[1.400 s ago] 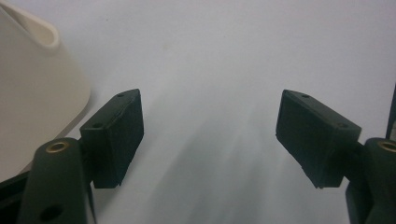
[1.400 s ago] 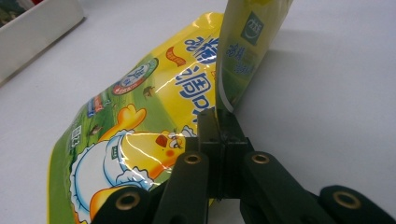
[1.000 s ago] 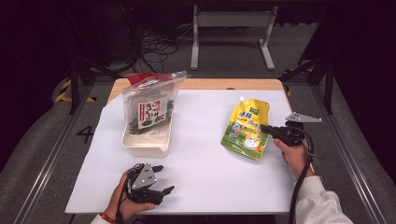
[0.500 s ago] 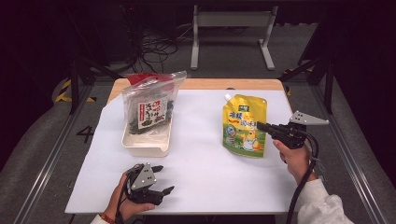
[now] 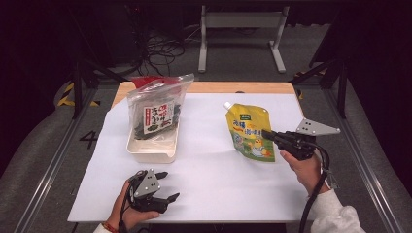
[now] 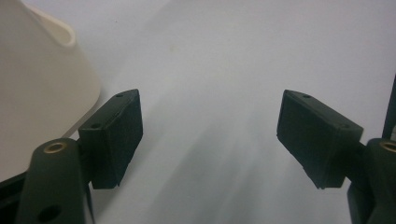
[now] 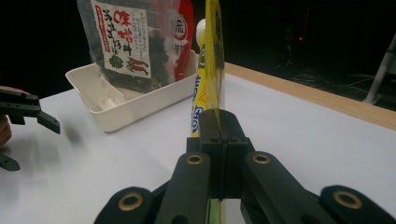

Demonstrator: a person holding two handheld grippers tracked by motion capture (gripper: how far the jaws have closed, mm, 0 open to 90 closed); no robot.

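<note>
Now right claw (image 5: 270, 135) pinches glossy flat yellow pouch (image 5: 250, 131).

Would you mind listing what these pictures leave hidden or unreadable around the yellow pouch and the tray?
- Yellow pouch front: edge-on in the right gripper view; its small print is too tiny to read in the high view.
- Pouch edge inside the right claw: covered by the shut jaws.
- White tray: cut off by the left gripper view's edge.
- Tray floor: mostly hidden by the seaweed bag.
</note>
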